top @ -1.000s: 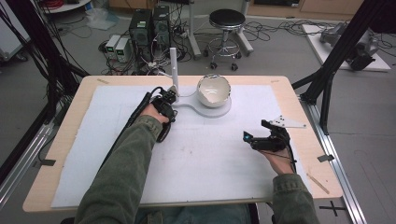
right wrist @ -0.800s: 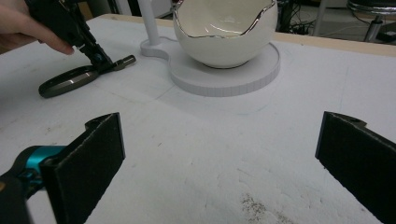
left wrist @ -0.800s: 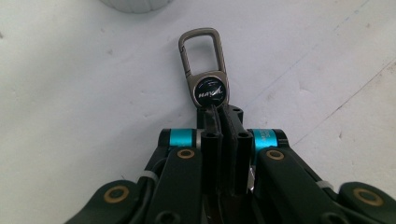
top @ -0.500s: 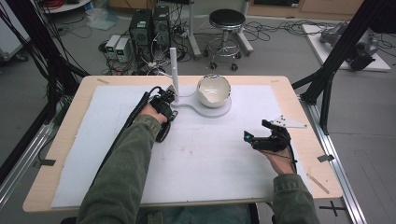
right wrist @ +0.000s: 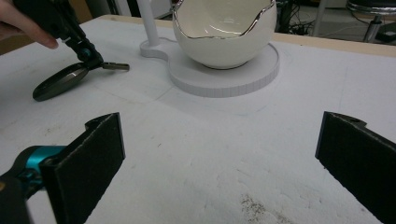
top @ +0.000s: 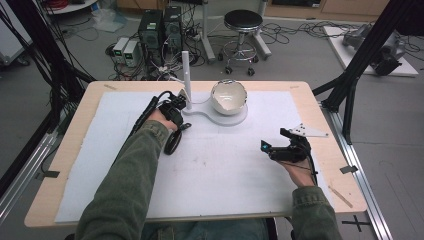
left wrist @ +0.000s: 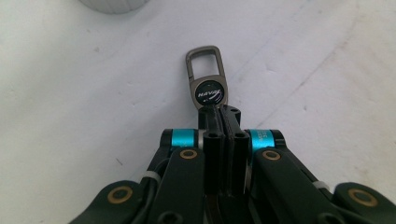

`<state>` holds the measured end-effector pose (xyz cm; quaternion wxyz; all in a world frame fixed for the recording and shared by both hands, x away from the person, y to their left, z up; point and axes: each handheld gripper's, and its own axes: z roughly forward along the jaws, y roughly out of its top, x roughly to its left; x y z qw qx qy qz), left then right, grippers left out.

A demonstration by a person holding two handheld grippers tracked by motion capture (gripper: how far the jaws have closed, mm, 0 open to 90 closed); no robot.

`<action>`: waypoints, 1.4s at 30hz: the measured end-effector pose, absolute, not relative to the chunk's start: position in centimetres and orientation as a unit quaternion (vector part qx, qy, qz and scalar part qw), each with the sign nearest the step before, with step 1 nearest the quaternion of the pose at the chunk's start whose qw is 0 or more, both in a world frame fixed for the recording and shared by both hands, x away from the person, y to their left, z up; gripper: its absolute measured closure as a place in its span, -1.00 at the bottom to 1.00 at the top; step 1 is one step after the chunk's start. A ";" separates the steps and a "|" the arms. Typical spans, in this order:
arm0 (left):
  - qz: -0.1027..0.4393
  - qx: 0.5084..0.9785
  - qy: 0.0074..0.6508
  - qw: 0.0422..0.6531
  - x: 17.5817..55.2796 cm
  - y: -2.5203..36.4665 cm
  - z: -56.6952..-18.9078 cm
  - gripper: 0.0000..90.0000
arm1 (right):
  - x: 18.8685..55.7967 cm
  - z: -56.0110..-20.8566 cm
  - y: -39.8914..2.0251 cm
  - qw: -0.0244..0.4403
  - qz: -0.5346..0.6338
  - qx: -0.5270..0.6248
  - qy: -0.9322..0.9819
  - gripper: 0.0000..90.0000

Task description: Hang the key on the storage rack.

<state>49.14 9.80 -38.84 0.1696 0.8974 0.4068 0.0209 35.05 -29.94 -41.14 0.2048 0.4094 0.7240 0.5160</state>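
The left gripper view reveals a "NAVIGE"-marked key clip (left wrist: 208, 77) pinched by the left claw (left wrist: 223, 112), its jaws having just closed tight. Across the table (top: 320, 165), the right claw (right wrist: 219, 154) gapes wide, empty, the bowl (right wrist: 223, 32) ahead.

Left claw (left wrist: 219, 112) newly clamped on keychain (left wrist: 208, 79)

white egg-shaped bowl (top: 229, 97) with jagged silver rim, seated on round white base (top: 239, 119) beside thin upright white post (top: 185, 75). beneath, white mat (top: 225, 175) over wooden table (top: 65, 155). beyond, black stool (top: 242, 22) and computer towers (top: 160, 30) amid cables on floor.
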 end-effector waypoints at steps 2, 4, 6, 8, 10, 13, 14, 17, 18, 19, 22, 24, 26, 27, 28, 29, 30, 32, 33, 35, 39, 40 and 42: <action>0.023 0.901 0.395 0.176 48.6 10.0 -37.9 0.96 | 35.1 -41.1 -30.0 0.206 0.516 0.409 0.724 -0.99; 0.024 0.903 0.391 0.178 48.4 10.1 -37.6 0.95 | 35.1 -41.1 -30.0 0.206 0.516 0.410 0.724 -0.99; 0.028 0.903 0.390 0.179 48.1 10.3 -37.1 0.95 | 35.1 -41.1 -29.9 0.207 0.516 0.410 0.723 -0.99; 0.033 0.901 0.393 0.182 47.9 10.6 -36.6 0.95 | 35.0 -41.1 -29.9 0.207 0.515 0.409 0.724 -0.99; 0.039 0.901 0.390 0.186 47.5 11.2 -35.7 0.95 | 35.0 -41.1 -29.9 0.207 0.516 0.410 0.723 -0.99; 0.040 0.899 0.390 0.195 47.2 11.5 -35.1 0.95 | 35.0 -41.1 -30.0 0.207 0.515 0.411 0.723 -0.99; 0.039 0.899 0.389 0.199 47.1 11.6 -34.8 0.95 | 35.0 -41.1 -29.9 0.206 0.515 0.411 0.723 -0.99; 0.035 0.903 0.380 0.200 46.5 12.1 -33.9 0.95 | 35.0 -41.1 -29.9 0.209 0.514 0.408 0.725 -0.99; 0.035 0.903 0.380 0.200 46.5 12.1 -33.9 0.95 | 35.0 -41.1 -29.9 0.209 0.514 0.409 0.724 -0.99; 0.036 0.902 0.380 0.200 46.3 12.1 -33.7 0.95 | 35.0 -41.1 -29.9 0.209 0.514 0.409 0.724 -0.99; 0.035 0.903 0.375 0.206 45.9 12.4 -33.0 0.95 | 35.0 -41.1 -29.9 0.208 0.516 0.410 0.723 -0.99; 0.037 0.903 0.373 0.211 45.7 12.5 -32.4 0.95 | 35.0 -41.1 -29.9 0.206 0.516 0.413 0.722 -0.99; 0.036 0.903 0.369 0.217 45.4 12.6 -31.8 0.95 | 35.0 -41.1 -29.9 0.206 0.516 0.412 0.722 -0.99; 0.033 0.903 0.367 0.223 45.3 12.6 -31.5 0.95 | 35.0 -41.1 -29.9 0.206 0.516 0.412 0.722 -0.99; 0.032 0.904 0.364 0.224 45.2 12.6 -31.1 0.95 | 35.0 -41.1 -29.9 0.207 0.516 0.410 0.723 -0.99; 0.034 0.904 0.361 0.226 45.1 12.6 -30.7 0.95 | 35.1 -41.1 -30.0 0.207 0.516 0.410 0.723 -0.99; 0.034 0.905 0.357 0.228 45.1 12.6 -30.4 0.95 | 35.1 -41.1 -29.9 0.207 0.517 0.410 0.723 -0.99; 0.030 0.905 0.354 0.236 44.9 12.6 -29.6 0.95 | 35.1 -41.1 -30.0 0.208 0.517 0.410 0.722 -0.99; 0.029 0.905 0.351 0.238 44.9 12.6 -29.2 0.95 | 35.1 -41.1 -30.0 0.208 0.517 0.410 0.722 -0.99; 0.031 0.905 0.345 0.246 44.9 12.6 -28.1 0.95 | 35.1 -41.1 -30.0 0.209 0.517 0.409 0.722 -0.99; 0.031 0.902 0.342 0.261 45.0 12.9 -27.2 0.95 | 35.1 -41.1 -30.0 0.210 0.517 0.410 0.722 -0.99; 0.034 0.900 0.342 0.269 45.0 13.1 -26.6 0.95 | 35.1 -41.1 -30.0 0.210 0.517 0.410 0.722 -0.99; 0.035 0.899 0.342 0.273 45.1 13.2 -26.0 0.95 | 35.1 -41.1 -30.0 0.210 0.516 0.410 0.722 -0.99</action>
